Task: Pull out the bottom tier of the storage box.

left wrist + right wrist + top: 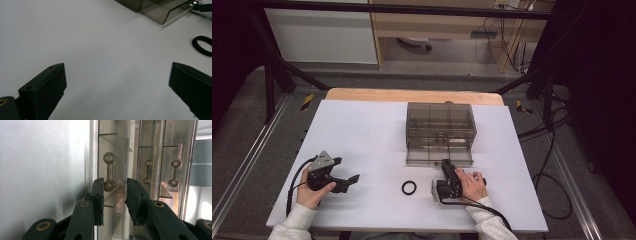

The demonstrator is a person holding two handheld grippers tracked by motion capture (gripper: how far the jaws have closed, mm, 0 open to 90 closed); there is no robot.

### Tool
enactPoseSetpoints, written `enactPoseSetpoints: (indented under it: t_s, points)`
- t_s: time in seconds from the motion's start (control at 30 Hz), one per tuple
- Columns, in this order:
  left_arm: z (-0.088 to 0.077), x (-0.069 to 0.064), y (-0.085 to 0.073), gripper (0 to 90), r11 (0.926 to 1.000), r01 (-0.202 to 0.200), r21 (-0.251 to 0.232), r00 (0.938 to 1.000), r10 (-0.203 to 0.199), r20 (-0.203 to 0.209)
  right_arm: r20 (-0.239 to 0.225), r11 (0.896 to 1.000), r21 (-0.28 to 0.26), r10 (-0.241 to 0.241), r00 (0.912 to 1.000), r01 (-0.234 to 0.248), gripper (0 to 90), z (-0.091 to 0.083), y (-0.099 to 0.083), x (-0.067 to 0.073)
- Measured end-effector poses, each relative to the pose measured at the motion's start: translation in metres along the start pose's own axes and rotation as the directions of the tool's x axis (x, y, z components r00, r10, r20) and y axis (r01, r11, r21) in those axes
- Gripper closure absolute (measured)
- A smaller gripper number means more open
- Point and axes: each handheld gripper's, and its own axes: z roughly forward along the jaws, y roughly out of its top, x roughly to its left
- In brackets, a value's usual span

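A smoky clear drawer box (440,120) stands at the back middle of the white table (372,135). Its bottom drawer (439,156) is pulled out toward me. My right gripper (445,163) lies on its side at that drawer's front. In the right gripper view the jaws (115,180) flank the lower knob of the drawer handle (110,171), with a gap left beside the knob. A black ring (409,188) lies flat on the table left of that gripper. At the front left, my left gripper (346,169) is held wide open over bare table (117,65), nothing between its fingers.
The pulled-out drawer (160,11) and the black ring (202,45) sit at the far right of the left gripper view. Cables trail from both grippers toward the table's front edge. A wooden strip (412,95) runs behind the white sheet; black frame bars stand around the table.
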Motion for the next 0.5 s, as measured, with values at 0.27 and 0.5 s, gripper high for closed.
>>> enactPoseSetpoints:
  t_s: [0.27,0.5]
  points:
    - [0.0001,-0.0001,-0.0002,0.9,1.0,0.0,0.0,1.0,0.0,0.0,-0.012,1.0,-0.009,0.012,0.9999,-0.012,67.9,-0.0001,-0.002,0.0005]
    - [0.0001,-0.0002,-0.0001,0.9,1.0,0.0,0.001,1.0,0.0,0.0,-0.022,0.999,-0.009,0.045,0.9987,-0.045,62.8,-0.0007,-0.0033,-0.0014]
